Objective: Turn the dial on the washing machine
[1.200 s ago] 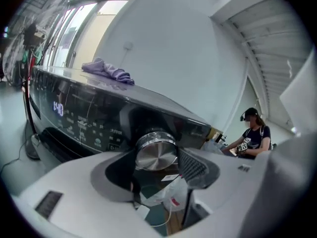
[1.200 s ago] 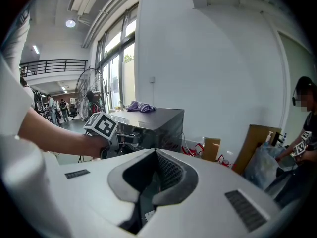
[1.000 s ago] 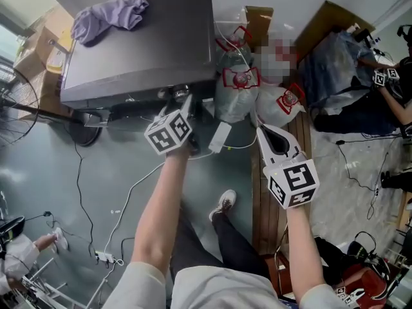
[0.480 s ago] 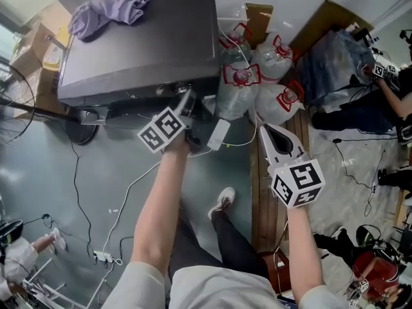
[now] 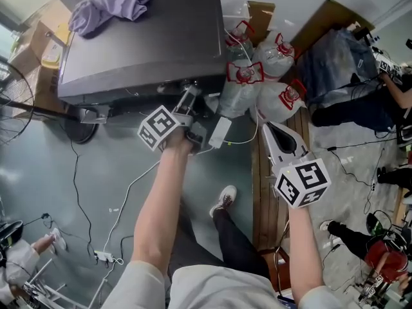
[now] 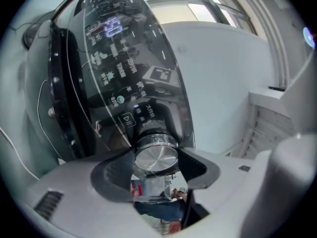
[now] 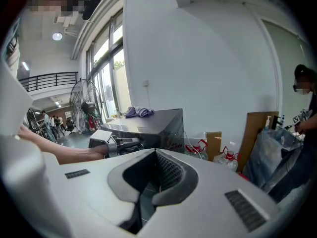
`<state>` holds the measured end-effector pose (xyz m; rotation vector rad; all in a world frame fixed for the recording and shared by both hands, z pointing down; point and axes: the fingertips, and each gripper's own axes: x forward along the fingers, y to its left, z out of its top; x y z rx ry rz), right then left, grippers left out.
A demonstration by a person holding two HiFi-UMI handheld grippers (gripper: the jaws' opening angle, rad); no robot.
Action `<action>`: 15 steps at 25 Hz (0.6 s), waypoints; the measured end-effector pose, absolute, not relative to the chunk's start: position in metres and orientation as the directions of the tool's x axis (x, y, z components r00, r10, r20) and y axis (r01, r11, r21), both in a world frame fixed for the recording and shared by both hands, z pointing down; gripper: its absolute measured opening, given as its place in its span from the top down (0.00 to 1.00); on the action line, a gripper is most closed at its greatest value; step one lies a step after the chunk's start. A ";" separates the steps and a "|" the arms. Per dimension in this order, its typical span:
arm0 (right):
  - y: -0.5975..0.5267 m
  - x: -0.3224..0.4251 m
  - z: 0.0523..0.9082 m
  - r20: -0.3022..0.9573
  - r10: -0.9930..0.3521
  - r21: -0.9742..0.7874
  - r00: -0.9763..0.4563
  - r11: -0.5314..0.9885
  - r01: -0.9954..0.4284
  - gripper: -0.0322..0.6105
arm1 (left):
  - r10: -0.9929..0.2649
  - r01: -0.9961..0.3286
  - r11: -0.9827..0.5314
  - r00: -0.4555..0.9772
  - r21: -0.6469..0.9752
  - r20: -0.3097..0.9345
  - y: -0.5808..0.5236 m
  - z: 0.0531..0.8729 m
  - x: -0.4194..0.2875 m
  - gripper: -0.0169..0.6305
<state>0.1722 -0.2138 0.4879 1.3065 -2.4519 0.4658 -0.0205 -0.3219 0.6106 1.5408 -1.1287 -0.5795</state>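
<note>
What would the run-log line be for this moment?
left gripper: shut on dial | dial: on washing machine control panel | right gripper: shut, empty, away from machine

Washing machine (image 5: pixel 148 44) panel print (image 6: pixel 121 73) too blurry

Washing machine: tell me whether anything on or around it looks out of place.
A crumpled purple cloth lies on the far left corner of the washing machine top rather than inside. A white cable trails loose across the floor in front. The left gripper is closed on the dial. Nothing looks damaged or spilled.
</note>
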 end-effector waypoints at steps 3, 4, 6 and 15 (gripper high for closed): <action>-0.213 0.170 0.488 0.428 -0.733 -0.134 -0.529 0.528 -0.839 0.93 | -0.886 -0.267 0.043 0.436 0.963 0.160 -0.322 0.612 -0.021 0.56; -0.212 0.170 0.489 0.430 -0.732 -0.136 -0.528 0.526 -0.840 0.93 | -0.887 -0.234 0.043 0.438 0.971 0.145 -0.322 0.612 -0.021 0.56; -0.209 0.171 0.492 0.434 -0.731 -0.140 -0.526 0.522 -0.841 0.93 | -0.893 -0.162 0.046 0.435 0.986 0.113 -0.322 0.613 -0.020 0.56; -0.199 0.168 0.495 0.450 -0.719 -0.148 -0.529 0.525 -0.838 0.93 | -0.888 -0.478 0.034 0.389 0.878 0.246 -0.322 0.606 -0.029 0.49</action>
